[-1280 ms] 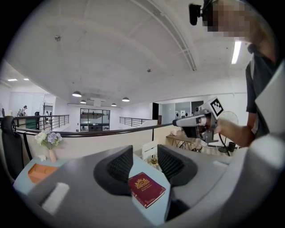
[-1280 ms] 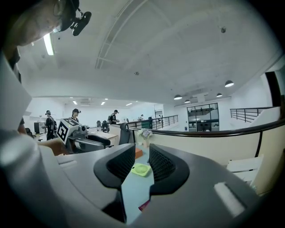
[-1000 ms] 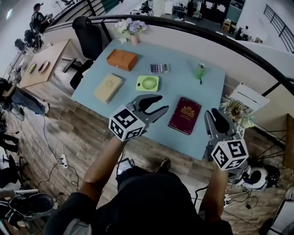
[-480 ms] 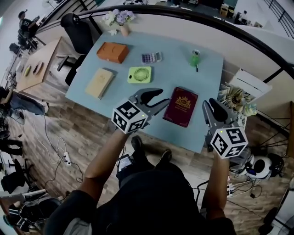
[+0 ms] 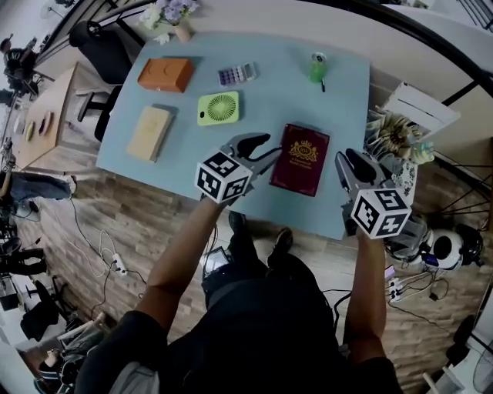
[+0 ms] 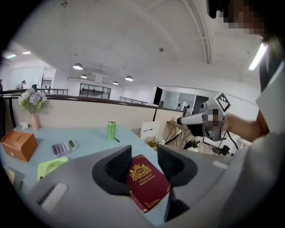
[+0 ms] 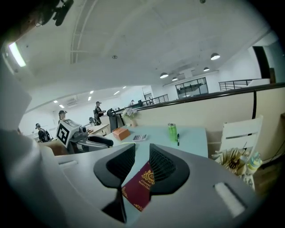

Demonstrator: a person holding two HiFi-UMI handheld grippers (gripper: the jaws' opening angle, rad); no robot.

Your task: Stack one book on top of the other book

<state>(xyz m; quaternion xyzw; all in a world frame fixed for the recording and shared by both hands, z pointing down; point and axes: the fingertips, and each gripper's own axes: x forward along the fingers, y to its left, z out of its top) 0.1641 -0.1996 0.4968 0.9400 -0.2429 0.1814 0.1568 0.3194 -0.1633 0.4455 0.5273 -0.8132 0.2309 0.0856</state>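
Note:
A maroon book (image 5: 304, 159) with a gold crest lies flat near the front of the light blue table (image 5: 347, 100). A tan book (image 5: 149, 132) lies at the table's left side. My left gripper (image 5: 266, 150) hovers open just left of the maroon book; in the left gripper view that book (image 6: 147, 182) shows between the parted jaws of the gripper (image 6: 144, 162). My right gripper (image 5: 347, 160) hangs open just right of the same book, near the table's front right corner. The right gripper view shows the book (image 7: 139, 189) through the narrower gap of that gripper (image 7: 142, 162). Neither gripper holds anything.
On the table stand an orange box (image 5: 166, 74), a green fan (image 5: 218, 108), a calculator (image 5: 236, 74), a green can (image 5: 317, 68) and a flower vase (image 5: 173, 15). A white rack (image 5: 420, 108) and dried flowers (image 5: 393, 142) stand right of the table. A black chair (image 5: 96, 42) stands at far left.
Both grippers have come forward over the table's front edge and closer to the maroon book. The head view has tilted, so the table sits higher in frame. The books have not moved.

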